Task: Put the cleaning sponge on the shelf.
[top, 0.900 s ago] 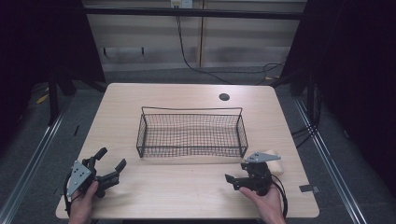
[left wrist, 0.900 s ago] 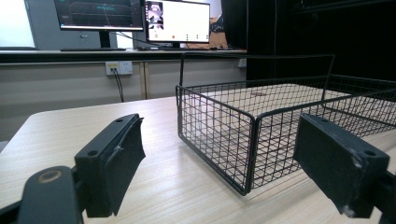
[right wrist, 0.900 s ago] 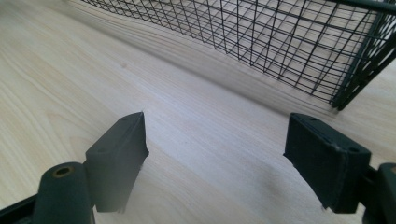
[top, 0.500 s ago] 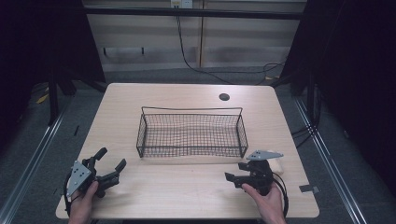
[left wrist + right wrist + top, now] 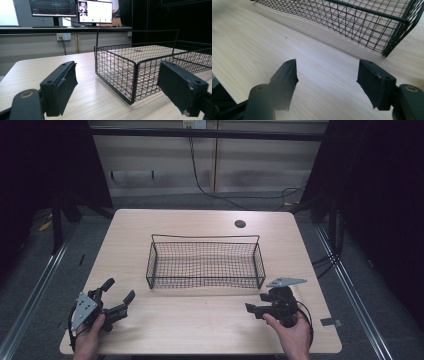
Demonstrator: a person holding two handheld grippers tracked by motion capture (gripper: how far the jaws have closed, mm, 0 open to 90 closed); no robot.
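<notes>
On table [image 5: 200,330]: one basket [image 5: 205,262], two tools.

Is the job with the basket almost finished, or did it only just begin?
It looks barely begun. Nothing looks done: the wire basket sits empty mid-table. In hand: the left hand-held gripper and right hand-held gripper rest near the table's front edge, jaws open, holding nothing, apart from the basket. Everything involving the basket is left.

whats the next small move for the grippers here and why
Probably bring the left gripper toward the wire basket's near left corner. Its jaws stand open with nothing between them, and the left gripper view looks straight at that corner. The right gripper also has a gap with nothing in it, resting apart from the basket on the table.
</notes>
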